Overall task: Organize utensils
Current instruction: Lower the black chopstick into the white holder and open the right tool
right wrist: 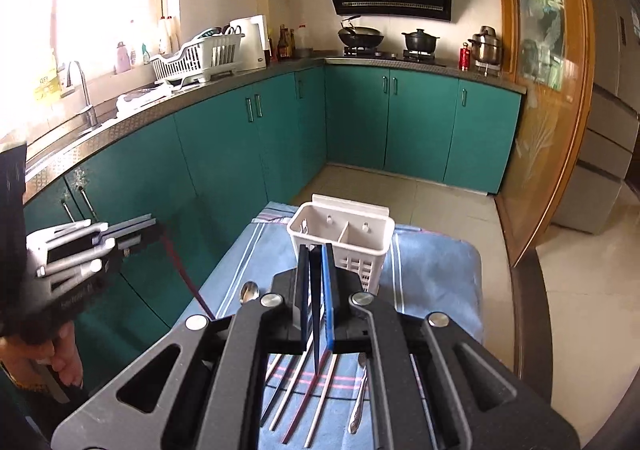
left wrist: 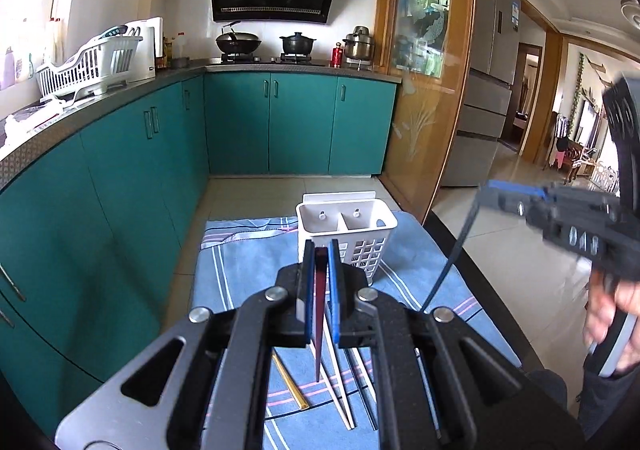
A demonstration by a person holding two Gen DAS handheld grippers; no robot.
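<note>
Kitchen, no legible writing

room: bare cloth (right wrist: 436,270) right of white caddy (right wrist: 340,238) | obstacle: loose chopsticks (right wrist: 320,402) and spoon (right wrist: 249,292) — near side — caddy far

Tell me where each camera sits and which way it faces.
Left wrist: rides the left gripper, shut on a dark red chopstick, facing the white plastic two-compartment utensil caddy and teal cabinets; the right gripper and hand appear at right.
Right wrist: rides the right gripper, shut on a dark blue chopstick, facing the same way; the left gripper appears at left.
Shared: caddy, blue striped cloth, loose chopsticks, stove.
</note>
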